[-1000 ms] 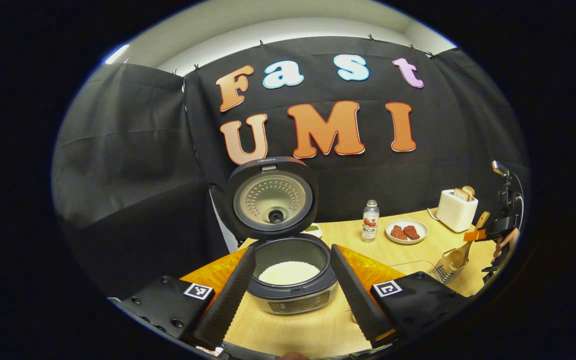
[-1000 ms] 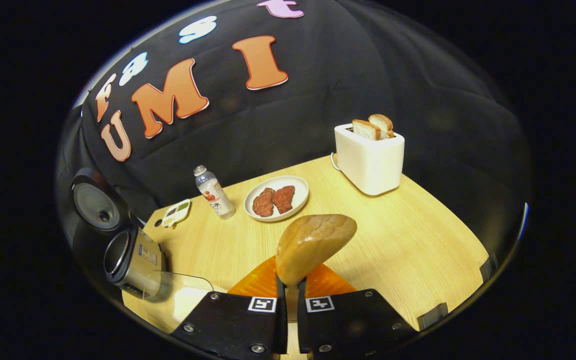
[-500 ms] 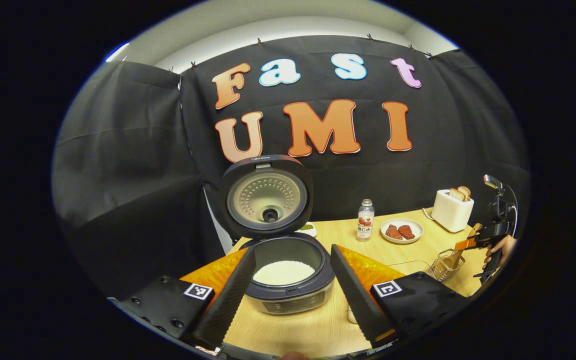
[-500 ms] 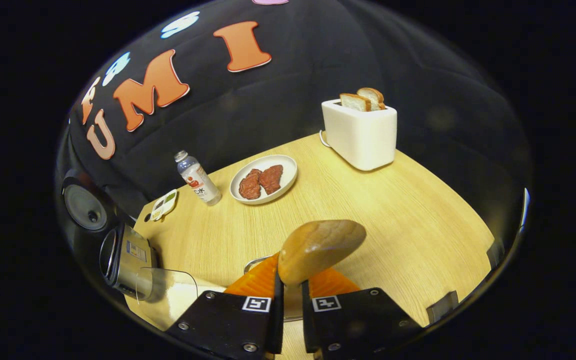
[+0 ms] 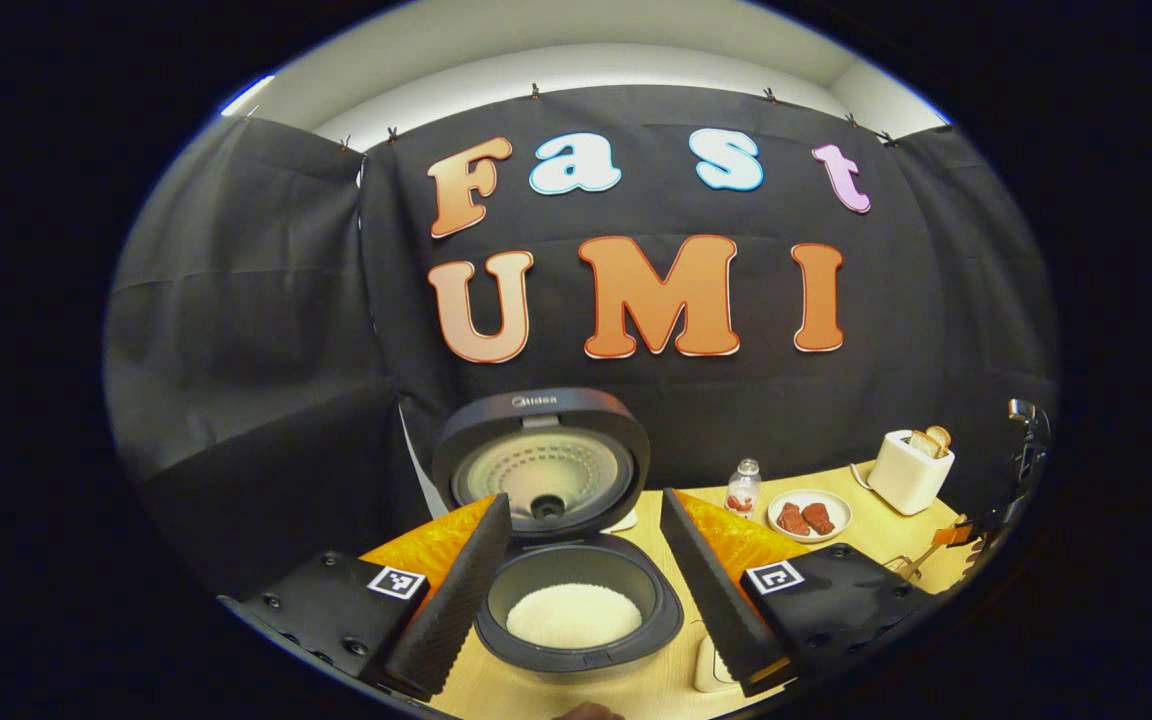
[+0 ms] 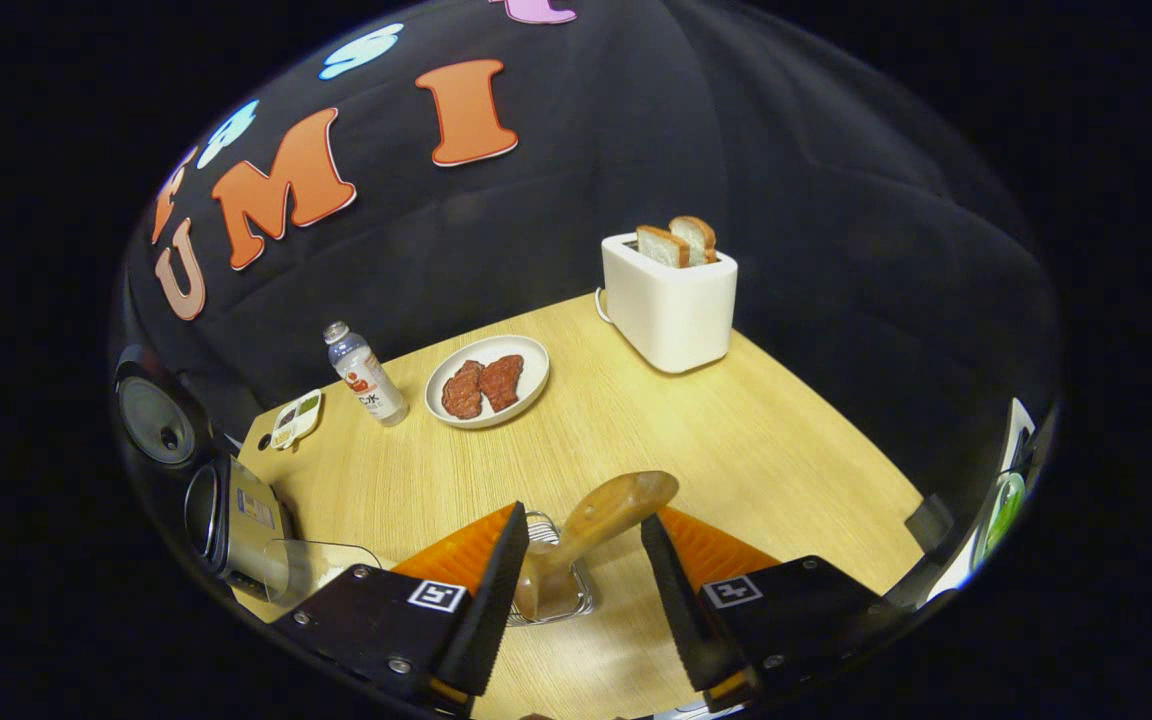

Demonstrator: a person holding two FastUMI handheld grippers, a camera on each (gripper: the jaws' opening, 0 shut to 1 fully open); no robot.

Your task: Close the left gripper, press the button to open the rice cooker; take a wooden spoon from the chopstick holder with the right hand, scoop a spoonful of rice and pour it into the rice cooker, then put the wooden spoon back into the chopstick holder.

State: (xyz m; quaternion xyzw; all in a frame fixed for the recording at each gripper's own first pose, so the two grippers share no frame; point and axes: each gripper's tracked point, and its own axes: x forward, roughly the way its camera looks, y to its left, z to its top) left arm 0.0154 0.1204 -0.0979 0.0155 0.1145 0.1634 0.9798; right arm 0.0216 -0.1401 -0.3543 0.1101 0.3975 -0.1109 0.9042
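Observation:
The rice cooker [image 5: 576,650] stands open, its lid [image 5: 541,460] upright and white rice [image 5: 569,615] lying in the pot. My left gripper [image 5: 584,498] hovers in front of it, open and holding nothing. In the right gripper view the wooden spoon [image 6: 626,495] stands in the wire chopstick holder [image 6: 551,590], leaning to the right. My right gripper [image 6: 582,515] is open, with a finger on either side of the spoon and neither touching it. The cooker [image 6: 231,515] also appears at the left edge of that view.
A clear container [image 6: 326,570] sits beside the cooker. Farther back on the wooden table [image 6: 756,450] are a small dish [image 6: 298,420], a bottle [image 6: 361,362], a plate of meat [image 6: 486,380] and a white toaster [image 6: 671,300] with bread. The black cloth wall closes the back.
My right gripper has opened and let go of the wooden spoon, which now rests in the chopstick holder. My left gripper has drawn back and tilted up, so the cooker sits lower in its view.

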